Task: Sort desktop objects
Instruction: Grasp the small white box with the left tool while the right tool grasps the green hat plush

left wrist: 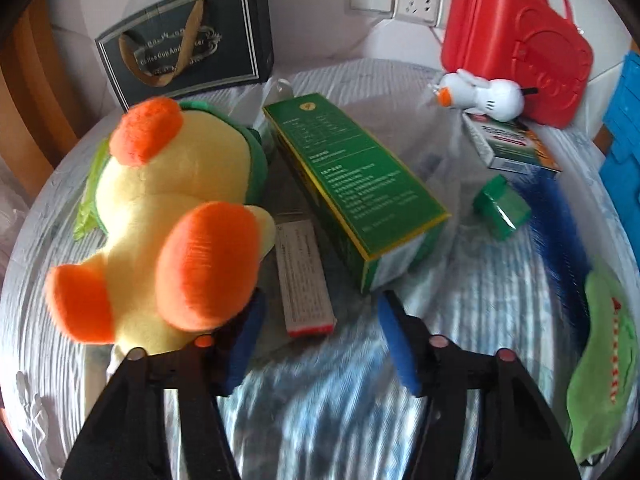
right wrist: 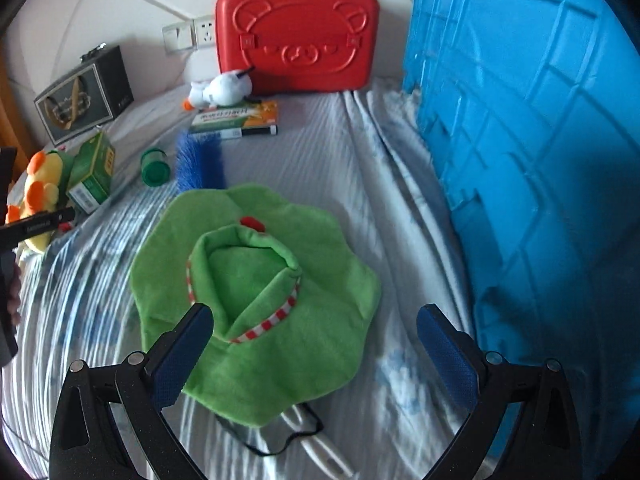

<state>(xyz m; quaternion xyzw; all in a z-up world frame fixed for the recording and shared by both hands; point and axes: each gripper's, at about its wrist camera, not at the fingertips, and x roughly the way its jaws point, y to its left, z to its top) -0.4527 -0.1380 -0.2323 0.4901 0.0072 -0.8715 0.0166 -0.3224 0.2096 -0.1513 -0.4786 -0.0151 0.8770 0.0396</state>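
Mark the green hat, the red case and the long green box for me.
green hat point(right wrist: 256, 280): right wrist view, on its folded crown.
red case point(right wrist: 298, 44): right wrist view, on the bear face embossed on its front.
long green box point(left wrist: 352, 168): left wrist view, on its printed top face.

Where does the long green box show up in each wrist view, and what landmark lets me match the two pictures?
Left wrist view: the long green box lies in the centre, running diagonally, right of the yellow plush toy.
Right wrist view: the same box sits small at the left edge, right of the plush toy.
Shared landmark: the red case standing against the back wall.
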